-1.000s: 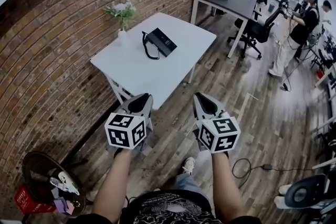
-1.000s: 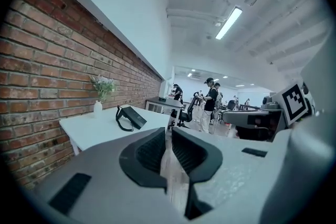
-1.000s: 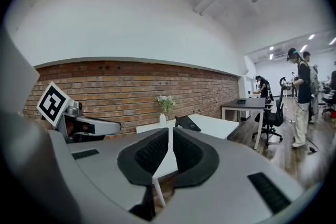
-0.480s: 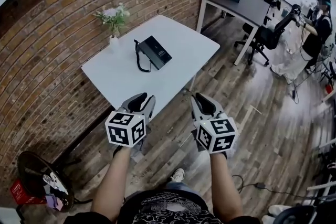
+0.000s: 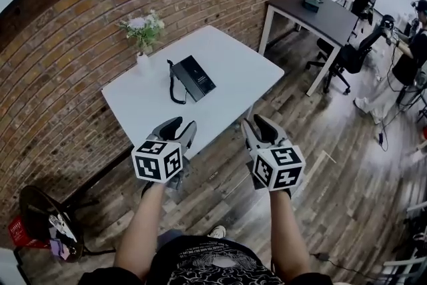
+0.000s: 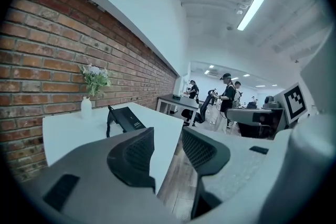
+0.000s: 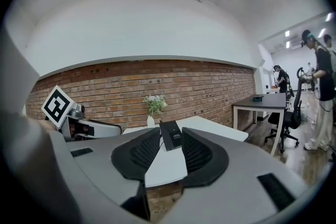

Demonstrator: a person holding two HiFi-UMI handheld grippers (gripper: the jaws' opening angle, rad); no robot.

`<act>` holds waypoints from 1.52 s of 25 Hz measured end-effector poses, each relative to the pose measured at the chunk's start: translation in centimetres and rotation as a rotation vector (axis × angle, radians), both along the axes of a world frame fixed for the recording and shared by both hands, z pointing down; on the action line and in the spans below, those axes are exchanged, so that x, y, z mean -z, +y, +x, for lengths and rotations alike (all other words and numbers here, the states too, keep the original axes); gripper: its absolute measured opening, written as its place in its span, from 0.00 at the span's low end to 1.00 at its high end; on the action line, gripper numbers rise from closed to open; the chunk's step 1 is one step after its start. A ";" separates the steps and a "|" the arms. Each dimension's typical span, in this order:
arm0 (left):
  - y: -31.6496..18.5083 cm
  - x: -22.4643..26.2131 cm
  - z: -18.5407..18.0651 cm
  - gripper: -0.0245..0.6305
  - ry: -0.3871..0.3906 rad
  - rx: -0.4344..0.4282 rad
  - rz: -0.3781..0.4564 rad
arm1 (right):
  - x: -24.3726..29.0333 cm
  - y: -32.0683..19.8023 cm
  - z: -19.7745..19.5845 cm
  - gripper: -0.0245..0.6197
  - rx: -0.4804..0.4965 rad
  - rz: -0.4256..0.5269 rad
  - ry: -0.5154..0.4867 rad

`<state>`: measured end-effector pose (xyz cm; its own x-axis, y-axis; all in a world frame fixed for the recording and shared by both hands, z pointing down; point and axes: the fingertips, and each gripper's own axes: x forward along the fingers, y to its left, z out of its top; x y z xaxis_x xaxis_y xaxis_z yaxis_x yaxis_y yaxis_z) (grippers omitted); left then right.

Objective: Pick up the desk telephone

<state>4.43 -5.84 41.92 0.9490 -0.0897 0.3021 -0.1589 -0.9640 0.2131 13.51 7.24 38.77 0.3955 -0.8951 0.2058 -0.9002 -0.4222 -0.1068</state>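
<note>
- Step in hand (judged): approach. Both tools are short of the table (image 5: 230,73) and nothing is touched yet.
- Left tool (image 5: 183,123): jaws apart, have just been opening, nothing betw. them.
- Right tool (image 5: 257,122): jaws also apart, just been opening, gap looks narrower than the left's, and empty. The phone seen betw. its jaws is far behind them.
- Desk telephone (image 5: 193,77): black, lies flat on the white table toward the brick-wall side, at approx. 12 o'clock from the tools and well apart from them. Handset runs along its left edge, cord looping toward the near side.
- To do it well (judged): come in level over the near table edge, one tool per side of the base. Left tool should clamp handset and base together so the handset doesn't slide off when lifted. Mind the cord.
- Flower vase (image 5: 142,62) at approx. 10 o'clock of the phone, near it; left tool needs to keep off it.
- Surface: smooth white top, so the phone may skid if nudged.
- Room: brick wall (image 5: 87,23) behind, wood floor (image 5: 313,170), dark table (image 5: 320,10) and office chair (image 5: 350,57) at 2 o'clock, people beyond.
</note>
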 end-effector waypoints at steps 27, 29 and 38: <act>-10.0 -4.4 12.9 0.36 -0.030 0.103 -0.139 | -3.5 -11.6 12.0 0.33 0.188 -0.069 -0.040; -11.7 -4.8 13.9 0.37 -0.038 0.118 -0.150 | -3.7 -13.6 13.1 0.34 0.215 -0.082 -0.045; -17.9 -7.9 17.0 0.38 -0.104 0.186 -0.252 | -5.5 -22.0 16.2 0.34 0.367 -0.148 -0.085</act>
